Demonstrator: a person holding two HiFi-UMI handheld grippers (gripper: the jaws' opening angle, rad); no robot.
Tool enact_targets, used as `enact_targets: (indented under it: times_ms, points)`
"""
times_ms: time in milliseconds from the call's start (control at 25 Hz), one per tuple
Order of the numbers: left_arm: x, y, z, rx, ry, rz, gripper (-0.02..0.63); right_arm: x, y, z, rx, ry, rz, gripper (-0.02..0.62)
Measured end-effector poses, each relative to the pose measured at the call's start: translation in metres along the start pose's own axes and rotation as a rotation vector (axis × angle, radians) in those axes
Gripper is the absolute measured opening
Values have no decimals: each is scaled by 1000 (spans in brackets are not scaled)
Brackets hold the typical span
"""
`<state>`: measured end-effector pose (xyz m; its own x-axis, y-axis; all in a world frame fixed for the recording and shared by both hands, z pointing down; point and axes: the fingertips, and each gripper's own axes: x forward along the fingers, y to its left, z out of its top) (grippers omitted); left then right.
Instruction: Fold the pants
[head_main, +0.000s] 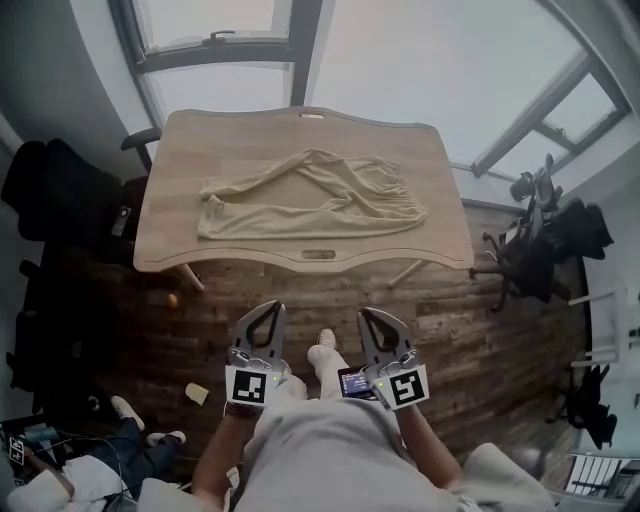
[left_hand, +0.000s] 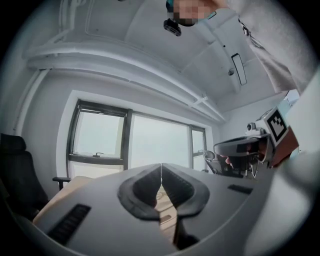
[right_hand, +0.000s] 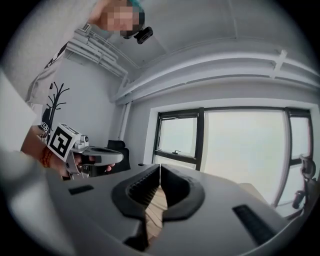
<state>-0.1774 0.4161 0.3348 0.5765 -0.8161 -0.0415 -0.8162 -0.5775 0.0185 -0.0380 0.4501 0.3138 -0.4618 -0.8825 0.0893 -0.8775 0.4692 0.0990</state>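
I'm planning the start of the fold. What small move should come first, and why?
Probably bring both forward to the table: the left gripper and right gripper are shut, empty and short of the table edge, while the pants lie spread, unfolded, on it.

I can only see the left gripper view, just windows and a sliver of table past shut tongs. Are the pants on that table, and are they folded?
Observer: Yes. The head view shows the pants lying rumpled and unfolded on the table, with the legs running toward the picture's left.
Operator: Where do my tongs sit relative to the table?
Observer: Both are short of its near edge, over the floor. The left tongs and the right tongs are side by side, and neither touches the cloth.
Operator: Is the right one holding anything?
Observer: No. The right gripper view shows its jaws closed together with nothing between them.
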Motion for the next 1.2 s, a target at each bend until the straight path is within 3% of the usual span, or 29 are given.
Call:
enact_targets:
  times_ms: [200, 360, 600, 800, 880, 1040, 1200]
  points:
    - [-6, 7, -3, 6, 22, 41, 8, 9, -9, -9, -29, 1, -34, 5]
    - [5, 0, -11, 38, 60, 19, 8, 16, -24, -15, -25, -5, -28, 5]
    - [44, -28, -18, 239, 119, -97, 8, 17, -89, -36, -41, 7, 14, 5]
    - [82, -27, -37, 296, 183, -83, 8, 24, -154, -60, -51, 30, 25, 5]
    - [99, -25, -49, 294, 205, -74, 9, 28, -182, -72, -54, 45, 30, 6]
    - [135, -21, -88, 183, 300, -66, 9, 38, -232, -105, -89, 102, 58, 6]
    - [163, -7, -120, 219, 416, -65, 9, 56, -273, -146, -119, 189, 137, 8]
